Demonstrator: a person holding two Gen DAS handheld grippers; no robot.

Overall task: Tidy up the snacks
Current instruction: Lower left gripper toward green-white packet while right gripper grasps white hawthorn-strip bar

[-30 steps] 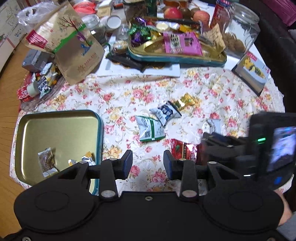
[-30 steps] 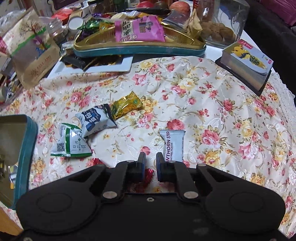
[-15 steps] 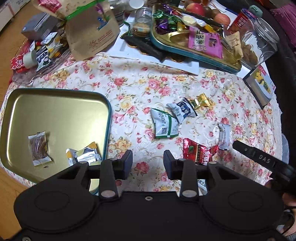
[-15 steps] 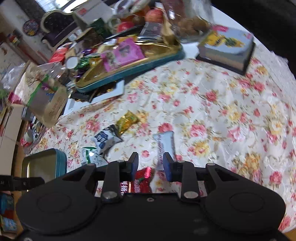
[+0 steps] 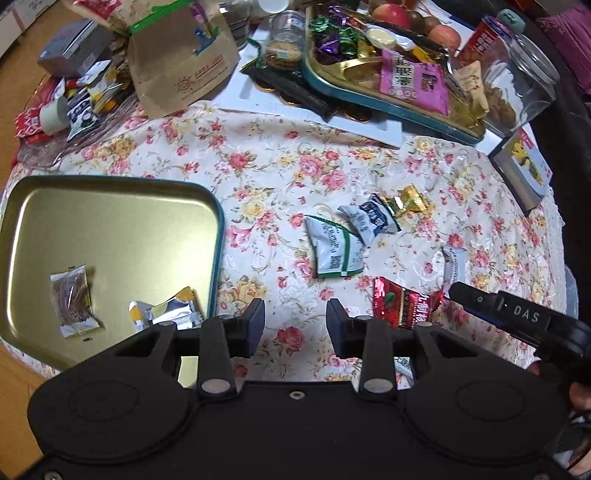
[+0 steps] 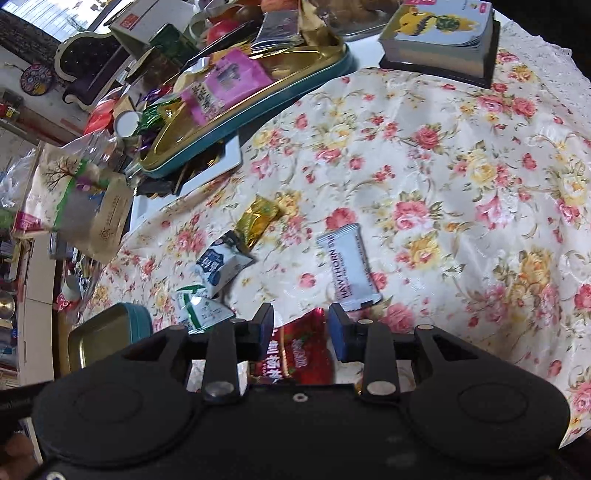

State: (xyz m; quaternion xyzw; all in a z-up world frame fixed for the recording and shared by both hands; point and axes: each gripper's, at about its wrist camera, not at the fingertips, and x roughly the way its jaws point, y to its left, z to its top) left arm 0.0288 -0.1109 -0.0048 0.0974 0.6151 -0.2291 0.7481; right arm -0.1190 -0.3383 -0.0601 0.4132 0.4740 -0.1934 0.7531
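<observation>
Sorting step: right hand-held gripper (image 6: 300, 326), jaws opening, is being lowered over red packet (image 6: 295, 354); closing needed next. Left hand-held gripper (image 5: 295, 321) apart, empty, beside tray (image 5: 218, 229).

desk: covered by a flowered cloth (image 5: 280, 173)
left edge: open gold tray (image 5: 110, 221) with a teal rim
middle: green-and-white packet (image 5: 334, 247), blue-and-white packet (image 5: 371, 219), gold candy (image 5: 408, 197), lying close together
near edge: red packet (image 5: 400, 302), grey bar (image 6: 347, 266) just beside it
far edge: long tin of sweets (image 5: 391, 85), brown paper bag (image 5: 181, 59)
right edge: book (image 6: 439, 35)
</observation>
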